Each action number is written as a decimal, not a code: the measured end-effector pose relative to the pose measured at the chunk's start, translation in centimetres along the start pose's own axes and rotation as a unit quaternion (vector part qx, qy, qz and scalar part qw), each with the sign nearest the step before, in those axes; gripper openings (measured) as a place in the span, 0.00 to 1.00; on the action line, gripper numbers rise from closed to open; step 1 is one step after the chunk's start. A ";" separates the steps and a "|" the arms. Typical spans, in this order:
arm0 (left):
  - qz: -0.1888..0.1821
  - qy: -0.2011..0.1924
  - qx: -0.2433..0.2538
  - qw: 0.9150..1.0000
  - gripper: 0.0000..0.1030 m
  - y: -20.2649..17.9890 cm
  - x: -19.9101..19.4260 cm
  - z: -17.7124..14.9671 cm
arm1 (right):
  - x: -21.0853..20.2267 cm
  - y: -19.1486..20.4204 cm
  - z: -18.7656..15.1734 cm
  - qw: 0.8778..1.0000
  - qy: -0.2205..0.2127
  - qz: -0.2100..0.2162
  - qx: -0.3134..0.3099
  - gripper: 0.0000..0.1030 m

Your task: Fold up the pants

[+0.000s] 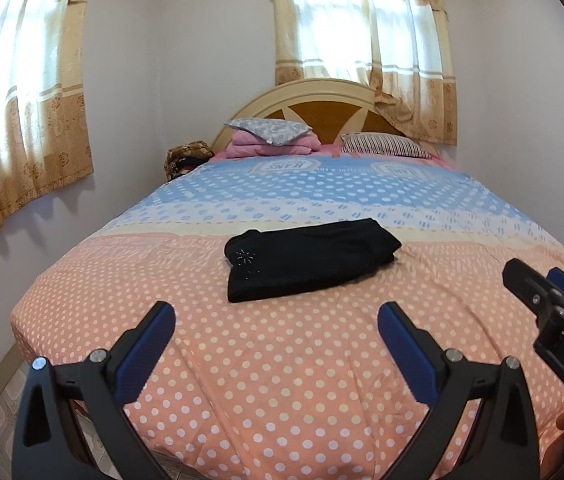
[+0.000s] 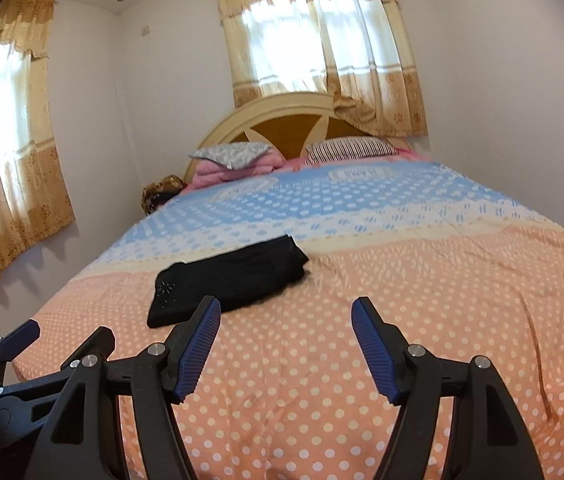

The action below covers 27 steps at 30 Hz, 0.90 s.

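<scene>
Pants (image 1: 310, 260): black, folded into a compact rectangle, lying flat on the bedspread; judged fully folded, so the task looks complete or nearly so.

Left wrist view
- Pants location: at 12 o'clock from the left gripper (image 1: 275, 332), well apart from its fingertips, on the orange dotted band of the bedspread (image 1: 241, 380) just short of the cream stripe.
- Pants detail: small sparkly motif on the left end; folded edges stacked at the right end.
- Left gripper fingers (image 1: 149, 344): spread wide, nothing between the blue pads, clear of the cloth.
- Right gripper: partly visible at 3 o'clock, off the bedspread surface, touching nothing.
- Reason for posture: both tools held back and apart from the bundle, probably to avoid disturbing the finished fold.

Right wrist view
- Pants location: at 11 o'clock from the right gripper (image 2: 286, 332), beyond its left fingertip, which overlaps the bundle's near edge in the picture; contact cannot be confirmed.
- Right gripper fingers (image 2: 374, 352): spread apart, empty, ribbed blue pads facing each other over bare bedspread.
- Left gripper: at 9 o'clock, low in the corner, fingers apart.
- Background: pillows (image 2: 346, 148) and headboard (image 2: 282, 120) at 12 o'clock, curtains (image 2: 322, 40) above; none involved.
</scene>
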State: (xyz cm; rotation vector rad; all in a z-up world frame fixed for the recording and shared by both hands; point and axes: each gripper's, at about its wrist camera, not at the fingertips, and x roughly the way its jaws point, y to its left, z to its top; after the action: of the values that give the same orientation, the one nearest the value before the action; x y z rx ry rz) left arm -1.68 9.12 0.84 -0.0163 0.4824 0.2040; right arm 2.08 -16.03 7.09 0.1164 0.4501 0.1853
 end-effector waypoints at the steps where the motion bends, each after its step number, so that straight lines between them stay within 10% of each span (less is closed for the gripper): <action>1: 0.001 -0.003 -0.001 1.000 1.00 0.0 -0.1 0.0 | -0.2 0.1 0.0 1.000 -0.004 0.001 -0.002 0.68; 27: 0.020 -0.013 0.014 1.000 1.00 -0.6 -0.4 -0.1 | -0.8 0.5 -0.1 1.000 -0.013 0.010 -0.011 0.70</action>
State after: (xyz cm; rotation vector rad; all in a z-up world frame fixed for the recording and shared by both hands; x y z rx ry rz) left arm -1.93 8.48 0.90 0.0228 0.4595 0.2370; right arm 1.28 -15.72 7.40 0.1017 0.4203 0.2080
